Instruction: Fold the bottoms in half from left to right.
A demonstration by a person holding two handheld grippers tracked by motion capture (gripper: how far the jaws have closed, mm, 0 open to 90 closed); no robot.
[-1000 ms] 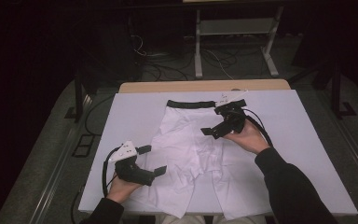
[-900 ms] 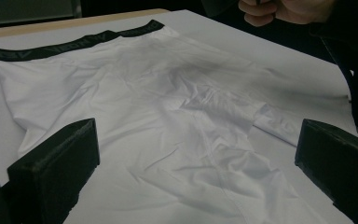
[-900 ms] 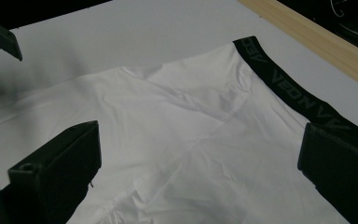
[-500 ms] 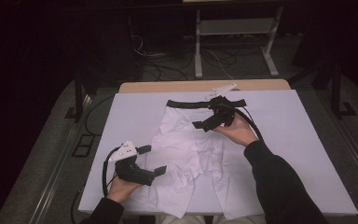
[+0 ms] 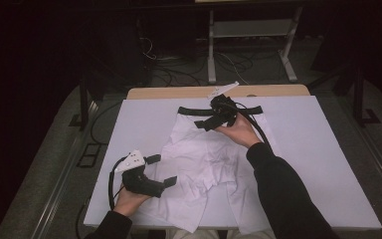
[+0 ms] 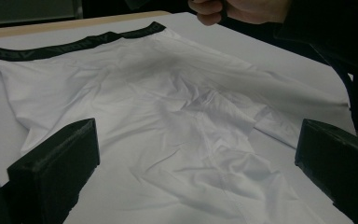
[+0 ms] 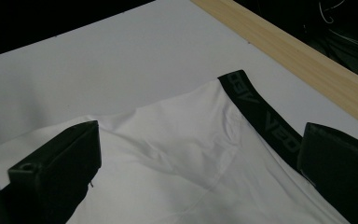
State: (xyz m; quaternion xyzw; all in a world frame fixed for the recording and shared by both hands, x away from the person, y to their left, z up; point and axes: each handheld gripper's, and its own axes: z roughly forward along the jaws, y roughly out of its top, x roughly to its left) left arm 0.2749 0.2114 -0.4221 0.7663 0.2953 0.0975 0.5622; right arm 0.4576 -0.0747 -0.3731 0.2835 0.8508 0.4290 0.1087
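From the high view, white shorts [image 5: 206,164] lie wrinkled mid-desk, waistband [image 5: 189,110] toward the far edge; the right gripper [image 5: 208,121] hovers released above it, the left gripper [image 5: 162,171] released beside the near left hem. The left gripper view shows creased fabric between spread jaws. The right gripper view shows the band's corner: best to pinch there, squarely.

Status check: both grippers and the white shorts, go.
Left gripper open, low by the leg hems. Right gripper open over the black waistband. White shorts flat, wrinkled, ungrasped. Nothing blocking.
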